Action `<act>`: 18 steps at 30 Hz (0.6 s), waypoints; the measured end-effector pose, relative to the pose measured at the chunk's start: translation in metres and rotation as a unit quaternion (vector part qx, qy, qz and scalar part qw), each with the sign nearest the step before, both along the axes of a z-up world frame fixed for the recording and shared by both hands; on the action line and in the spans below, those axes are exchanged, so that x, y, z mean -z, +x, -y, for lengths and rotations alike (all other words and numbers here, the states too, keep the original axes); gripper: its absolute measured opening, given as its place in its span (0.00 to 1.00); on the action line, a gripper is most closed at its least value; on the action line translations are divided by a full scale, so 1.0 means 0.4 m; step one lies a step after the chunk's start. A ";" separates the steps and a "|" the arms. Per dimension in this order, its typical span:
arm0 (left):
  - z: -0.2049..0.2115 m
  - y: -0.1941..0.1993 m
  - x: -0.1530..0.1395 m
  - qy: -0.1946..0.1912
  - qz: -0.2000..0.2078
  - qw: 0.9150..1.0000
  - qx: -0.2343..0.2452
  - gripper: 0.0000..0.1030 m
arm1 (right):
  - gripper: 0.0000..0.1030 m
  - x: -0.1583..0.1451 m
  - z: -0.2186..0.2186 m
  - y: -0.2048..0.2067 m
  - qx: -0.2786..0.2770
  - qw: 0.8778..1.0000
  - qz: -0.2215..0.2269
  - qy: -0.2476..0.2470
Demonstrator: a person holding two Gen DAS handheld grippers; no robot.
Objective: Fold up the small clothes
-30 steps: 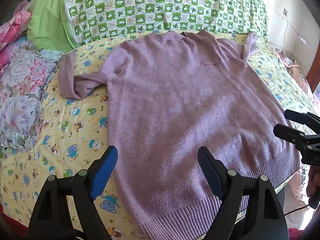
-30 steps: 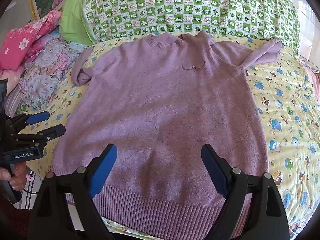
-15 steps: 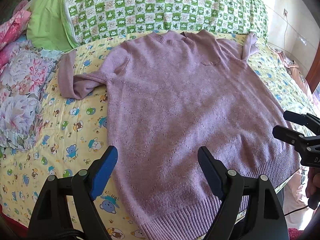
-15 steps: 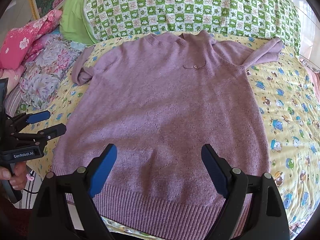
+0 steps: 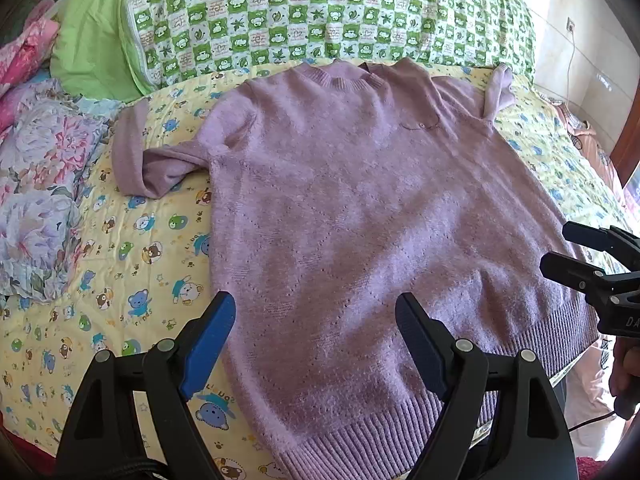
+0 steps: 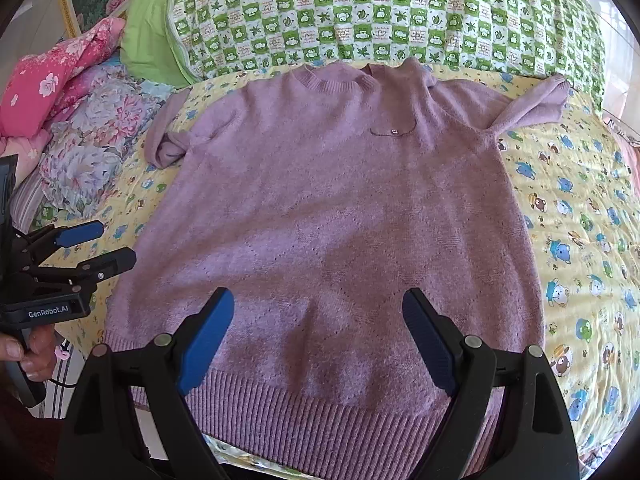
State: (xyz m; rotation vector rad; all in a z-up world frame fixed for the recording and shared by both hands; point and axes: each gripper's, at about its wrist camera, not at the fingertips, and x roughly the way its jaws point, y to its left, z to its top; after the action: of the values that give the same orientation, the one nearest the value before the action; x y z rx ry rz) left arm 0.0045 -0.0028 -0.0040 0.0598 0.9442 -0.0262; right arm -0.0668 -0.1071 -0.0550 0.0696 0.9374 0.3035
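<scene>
A lilac sweater lies face up and spread flat on a bed covered with a yellow cartoon-print quilt, its collar toward a green checked pillow and its ribbed hem at the near edge. The left gripper and right gripper both hover above the hem end, jaws spread wide and empty, touching nothing.

The sweater's left sleeve is bent back on itself beside the body; the right sleeve angles out toward the pillow. A small pocket trim sits on the chest. Floral bedding is bunched at the left of the bed, apart from the garment.

The knit looks soft, fuzzy and fairly light, so it should drape and sag when lifted rather than hold any shape; the loose weave may stretch or snag if pulled hard from 1 point. It is unlikely to slip from the blue pads. The ribbed hem corners and the shoulder seams look like the firmest places to pinch, and the 2 sleeves would likely need bringing in over the body first.

No containers are in view, and nothing rests on the sweater. Folding has not yet begun.
</scene>
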 end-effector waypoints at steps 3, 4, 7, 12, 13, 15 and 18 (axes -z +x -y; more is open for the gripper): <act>0.005 0.009 0.003 -0.005 -0.004 1.000 0.003 0.80 | 0.84 0.002 0.009 0.010 0.002 1.000 -0.003 0.001; 0.008 0.014 0.004 -0.006 -0.005 1.000 0.005 0.80 | 0.84 0.004 0.012 0.014 0.004 1.000 -0.004 0.001; 0.014 0.026 0.006 -0.013 -0.007 1.000 0.008 0.80 | 0.84 0.006 0.039 0.034 0.011 1.000 -0.008 0.006; 0.019 0.066 0.010 -0.012 -0.016 1.000 0.001 0.80 | 0.84 0.001 0.114 0.096 0.043 0.999 -0.012 0.021; 0.017 0.077 0.011 -0.012 -0.016 1.000 -0.002 0.80 | 0.84 -0.002 0.136 0.118 0.052 0.998 -0.011 0.023; 0.016 0.103 0.013 -0.005 -0.015 1.000 -0.005 0.80 | 0.84 -0.008 0.172 0.155 0.066 0.998 -0.009 0.021; 0.014 0.150 0.012 0.000 -0.016 1.000 -0.008 0.80 | 0.84 -0.018 0.235 0.228 0.091 0.995 -0.007 0.025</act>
State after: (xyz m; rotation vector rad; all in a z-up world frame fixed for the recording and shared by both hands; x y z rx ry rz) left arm 0.0645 -0.0084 -0.0089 0.0517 0.9771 -0.0123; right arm 0.0243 -0.2012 -0.0479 0.2028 0.9299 0.1580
